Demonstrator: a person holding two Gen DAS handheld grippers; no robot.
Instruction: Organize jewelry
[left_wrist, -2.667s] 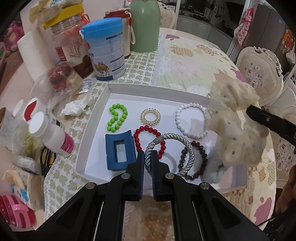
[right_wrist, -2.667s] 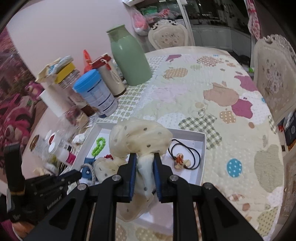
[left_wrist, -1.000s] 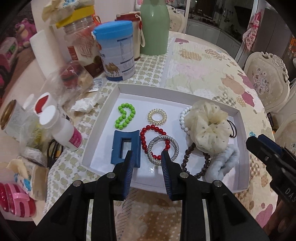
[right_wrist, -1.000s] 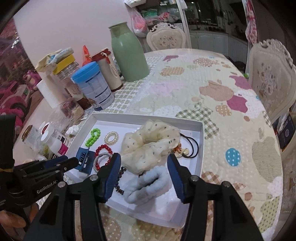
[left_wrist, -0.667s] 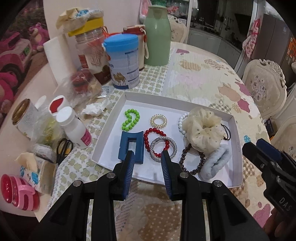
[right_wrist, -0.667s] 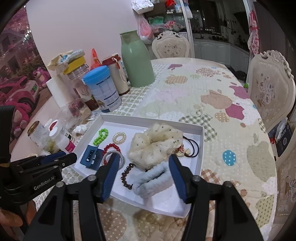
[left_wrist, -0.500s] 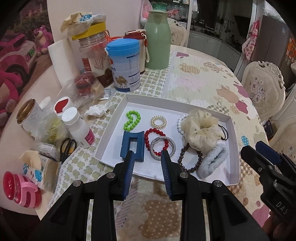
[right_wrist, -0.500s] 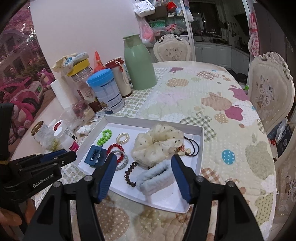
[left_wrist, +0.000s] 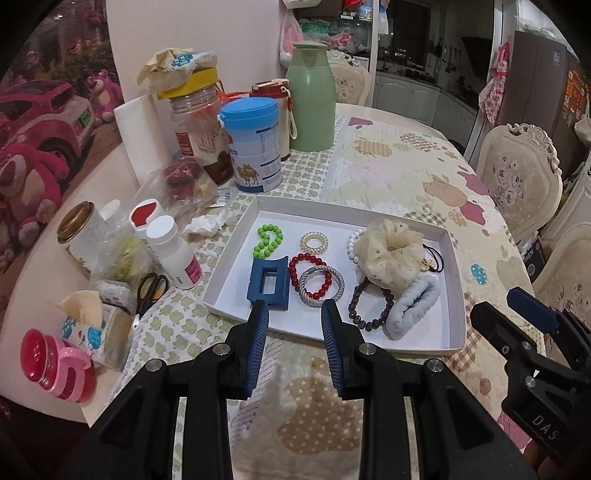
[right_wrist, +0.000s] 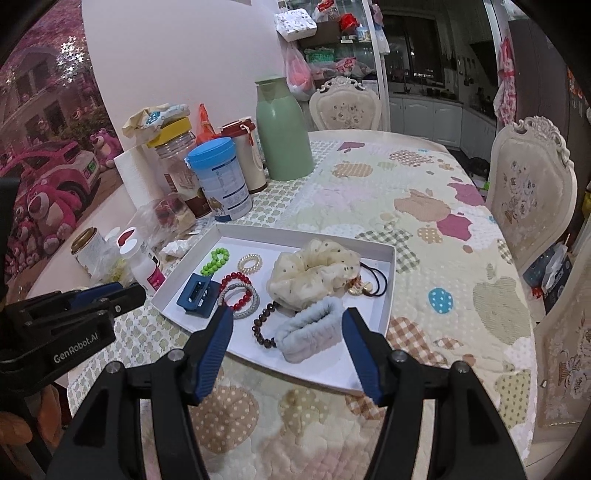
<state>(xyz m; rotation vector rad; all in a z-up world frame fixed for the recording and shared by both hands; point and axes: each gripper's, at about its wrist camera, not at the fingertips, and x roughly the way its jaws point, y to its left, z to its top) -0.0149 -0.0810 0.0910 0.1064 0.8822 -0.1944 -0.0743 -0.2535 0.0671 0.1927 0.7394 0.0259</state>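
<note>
A white tray (left_wrist: 354, 205) holds a green bead bracelet (left_wrist: 267, 240), a blue hair claw (left_wrist: 269, 284), a red bead bracelet (left_wrist: 308, 275), a silver bangle (left_wrist: 321, 286), a brown bead bracelet (left_wrist: 369, 306), a cream scrunchie (left_wrist: 391, 258) and a pale blue scrunchie (left_wrist: 413, 310). My left gripper (left_wrist: 295, 314) hangs open over the tray's near edge, holding nothing. My right gripper (right_wrist: 288, 311) is open too, above the tray's (right_wrist: 306, 234) near side, clear of the pale blue scrunchie (right_wrist: 310, 328) and the cream scrunchie (right_wrist: 314, 273).
Left of the tray stand a blue-lidded tin (left_wrist: 255, 147), a green flask (left_wrist: 310, 99), a white bottle (left_wrist: 173, 254), scissors (left_wrist: 149, 288) and other clutter. Ornate chairs (left_wrist: 517, 177) line the table's right side. The patterned cloth (right_wrist: 424, 206) lies beyond the tray.
The left gripper let go of the silver bangle and the right let go of the cream scrunchie; both now lie in the tray. Both grippers pulled back and up, and the right jaws widened.
</note>
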